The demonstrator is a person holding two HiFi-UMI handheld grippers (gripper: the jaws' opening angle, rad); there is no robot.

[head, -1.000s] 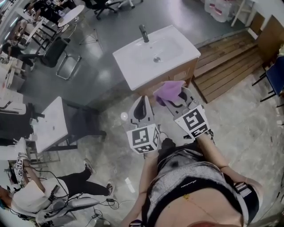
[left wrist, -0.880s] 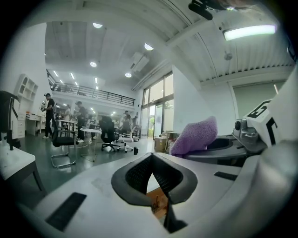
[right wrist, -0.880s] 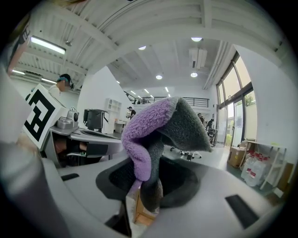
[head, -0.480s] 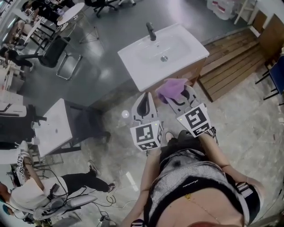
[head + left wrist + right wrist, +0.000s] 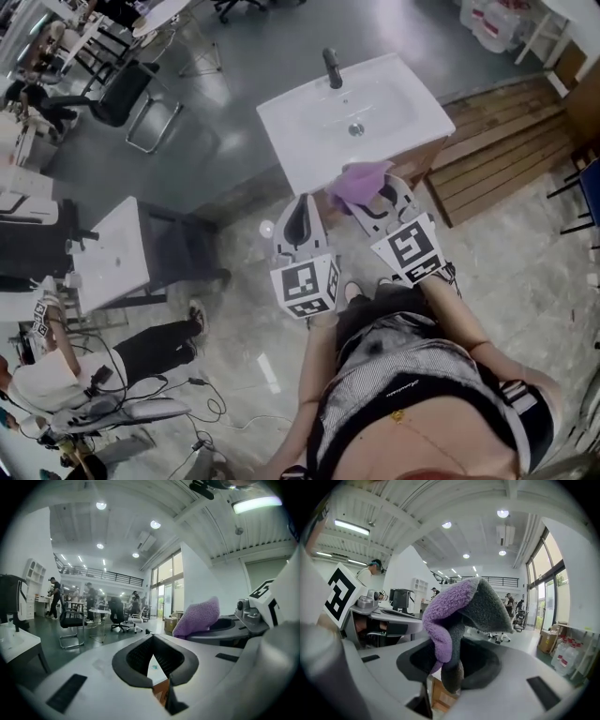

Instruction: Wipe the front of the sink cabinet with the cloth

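Observation:
A white sink [image 5: 309, 141] sits on a wooden cabinet [image 5: 424, 159], seen from above in the head view. A purple and grey cloth [image 5: 358, 182] [image 5: 461, 616] is pinched in my right gripper [image 5: 378, 199], just in front of the sink's near edge. My left gripper [image 5: 302, 217] hangs beside it to the left, jaws shut with nothing between them. In the left gripper view the cloth [image 5: 197, 617] shows at the right.
A wooden pallet [image 5: 497, 150] lies right of the cabinet. A small white table [image 5: 108, 258] and black chairs [image 5: 117, 94] stand to the left. A seated person [image 5: 84, 375] is at lower left, with cables on the floor.
The sink has come closer to both grippers in the head view. The cloth's tip now overlaps the sink's near edge. Both jaws stayed as they were.

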